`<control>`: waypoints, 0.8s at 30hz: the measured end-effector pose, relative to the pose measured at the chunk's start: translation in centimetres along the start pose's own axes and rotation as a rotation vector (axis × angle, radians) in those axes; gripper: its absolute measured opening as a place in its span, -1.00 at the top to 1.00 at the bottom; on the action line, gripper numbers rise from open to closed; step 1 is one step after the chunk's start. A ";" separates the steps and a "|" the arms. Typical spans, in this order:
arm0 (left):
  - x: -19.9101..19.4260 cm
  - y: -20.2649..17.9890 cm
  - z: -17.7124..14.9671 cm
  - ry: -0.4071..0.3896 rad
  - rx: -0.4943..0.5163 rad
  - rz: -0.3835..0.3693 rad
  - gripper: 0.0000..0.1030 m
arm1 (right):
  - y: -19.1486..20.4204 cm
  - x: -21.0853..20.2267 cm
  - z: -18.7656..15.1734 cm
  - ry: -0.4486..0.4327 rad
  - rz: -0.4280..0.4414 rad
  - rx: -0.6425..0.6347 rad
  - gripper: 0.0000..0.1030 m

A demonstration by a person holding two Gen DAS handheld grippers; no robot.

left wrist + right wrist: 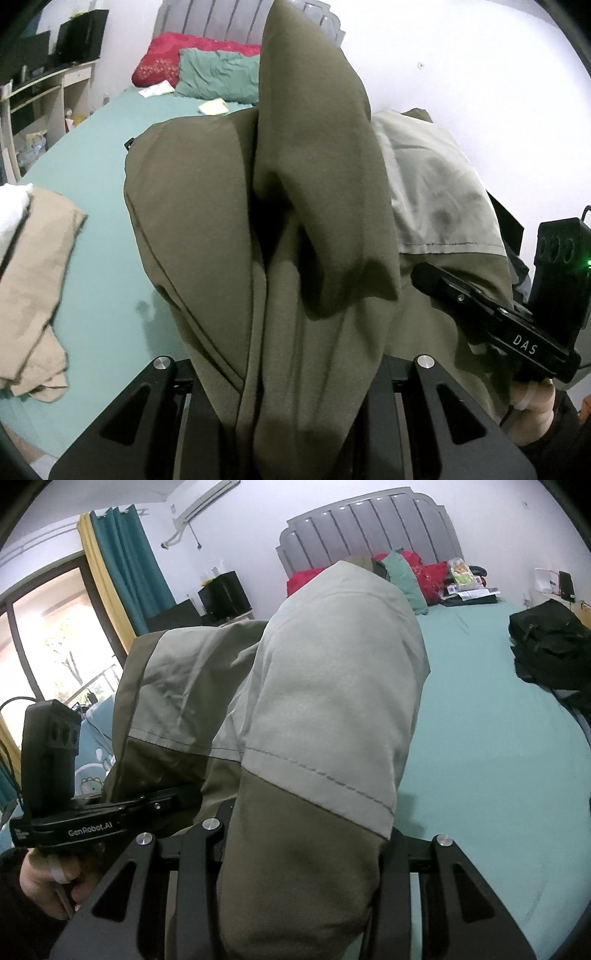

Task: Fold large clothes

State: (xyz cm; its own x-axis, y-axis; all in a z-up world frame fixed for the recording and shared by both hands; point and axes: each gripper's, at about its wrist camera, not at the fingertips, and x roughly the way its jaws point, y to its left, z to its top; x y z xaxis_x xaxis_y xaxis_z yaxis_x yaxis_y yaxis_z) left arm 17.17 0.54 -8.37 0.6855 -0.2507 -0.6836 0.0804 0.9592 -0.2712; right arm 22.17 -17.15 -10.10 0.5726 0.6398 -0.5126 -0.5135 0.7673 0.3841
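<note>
An olive-green garment [229, 229] with a pale grey lining panel [432, 184] hangs bunched over my left gripper [295, 406], which is shut on its fabric; the fingertips are hidden under the cloth. In the right wrist view the same garment [295, 849] with its pale panel [332, 686] drapes over my right gripper [299, 878], also shut on it. Each gripper shows in the other's view: the right one [491, 314] at the garment's right side, the left one [85, 819] at its left side. The garment is held up above the bed.
A teal bed sheet [99, 258] lies below. A beige garment [33, 295] lies at the left. Red and teal pillows [207, 70] sit by the grey headboard [369, 528]. A black bag [550, 646] lies at the right. A desk [44, 96] stands beside the bed.
</note>
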 end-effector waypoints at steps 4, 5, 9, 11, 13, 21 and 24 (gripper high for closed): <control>-1.6 2.1 0.5 -0.030 -0.008 0.000 0.53 | 2.1 1.3 1.1 -0.007 0.009 -0.022 0.24; -2.0 2.9 0.7 -0.037 -0.011 0.000 0.53 | 2.7 1.7 1.4 -0.010 0.011 -0.029 0.24; -3.5 5.9 1.4 -0.058 -0.019 0.016 0.52 | 5.3 3.7 2.2 -0.018 0.027 -0.044 0.24; -4.1 7.3 1.6 -0.065 -0.022 0.024 0.52 | 6.3 4.7 2.4 -0.020 0.037 -0.049 0.24; -4.7 9.1 1.7 -0.069 -0.033 0.036 0.52 | 7.5 6.0 2.6 -0.017 0.049 -0.055 0.24; -5.8 15.8 1.5 -0.060 -0.089 0.071 0.52 | 11.3 11.4 2.4 0.023 0.099 -0.062 0.24; -5.5 18.2 0.9 -0.044 -0.098 0.079 0.52 | 12.0 13.2 2.0 0.043 0.114 -0.069 0.24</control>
State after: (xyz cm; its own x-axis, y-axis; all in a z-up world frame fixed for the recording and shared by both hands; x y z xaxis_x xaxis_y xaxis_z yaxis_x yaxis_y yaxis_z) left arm 15.50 19.50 -8.93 0.7183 -0.1672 -0.6753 -0.0443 0.9578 -0.2842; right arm 24.85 0.53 -10.71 0.4812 0.7187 -0.5019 -0.6167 0.6844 0.3889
